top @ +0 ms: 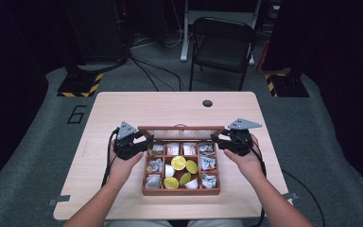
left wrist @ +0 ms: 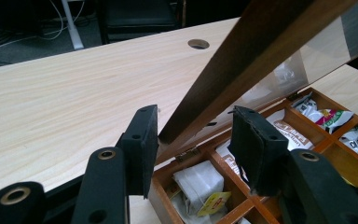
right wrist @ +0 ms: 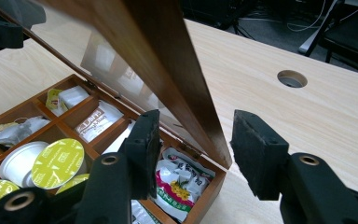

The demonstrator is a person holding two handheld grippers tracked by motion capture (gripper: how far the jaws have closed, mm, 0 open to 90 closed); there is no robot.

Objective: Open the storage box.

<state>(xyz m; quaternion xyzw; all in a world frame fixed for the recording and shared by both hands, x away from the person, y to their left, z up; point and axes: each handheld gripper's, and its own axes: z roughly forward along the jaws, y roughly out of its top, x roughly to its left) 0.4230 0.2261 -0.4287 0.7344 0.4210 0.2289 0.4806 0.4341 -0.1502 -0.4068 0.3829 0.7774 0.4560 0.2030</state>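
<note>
I held my left tool (top: 139, 140) and right tool (top: 223, 138) at the two side edges of the raised lid (right wrist: 168, 74) of the wooden box (top: 181, 191), which sat near the front middle of the tabletop (top: 123, 106). Both tools stood wide, jaws straddling the lid's frame; I could not tell whether any pad touched it. Unclamped, the tilted lid could, I judged, have dropped shut or slipped unevenly and strained its hinge (left wrist: 188, 153). Inside, compartments held foil sachets (top: 154, 165), tea-bag packets (right wrist: 95, 122) and yellow-lidded capsules (top: 178, 162).
</note>
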